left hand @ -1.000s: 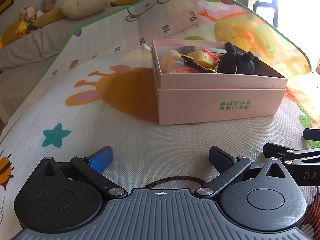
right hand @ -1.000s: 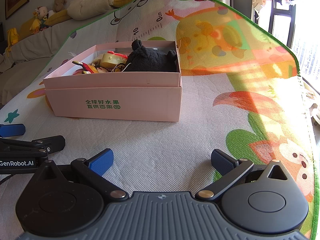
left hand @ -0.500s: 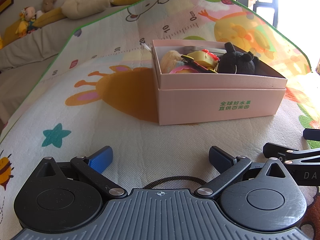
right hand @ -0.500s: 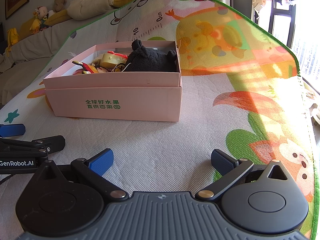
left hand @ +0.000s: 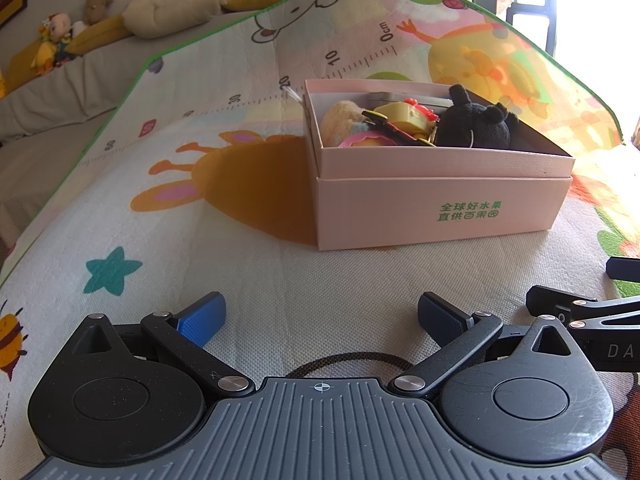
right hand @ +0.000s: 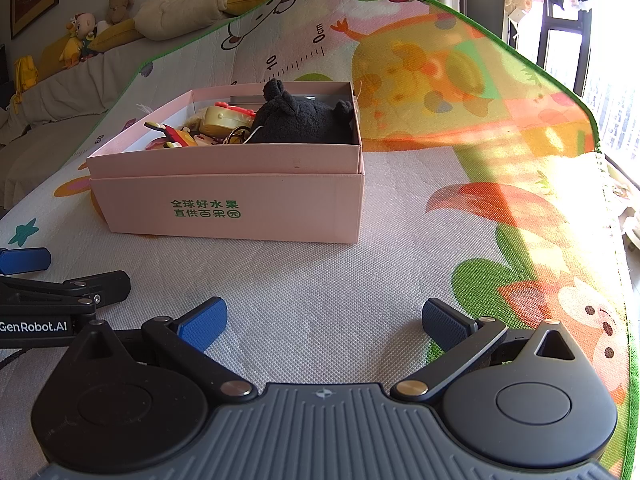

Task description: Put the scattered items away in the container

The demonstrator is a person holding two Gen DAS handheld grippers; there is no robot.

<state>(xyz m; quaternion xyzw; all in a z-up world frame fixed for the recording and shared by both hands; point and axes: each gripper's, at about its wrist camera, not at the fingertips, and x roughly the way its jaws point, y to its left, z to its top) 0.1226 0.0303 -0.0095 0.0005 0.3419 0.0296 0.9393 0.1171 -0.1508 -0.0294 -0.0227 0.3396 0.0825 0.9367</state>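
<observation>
A cartoon play mat [left hand: 248,280] covers the floor — behind it, a draped sofa [left hand: 52,96] lined with plush toys [left hand: 54,38].

You have a cartoon-printed play mat [left hand: 280,280] with a green edge carrying everything here. The pink box [left hand: 440,212] sits directly on it, over an orange rabbit print. Behind the box, a printed ruler scale runs across the mat. Left of the box and nearer you is a teal star print [left hand: 110,272].
</observation>
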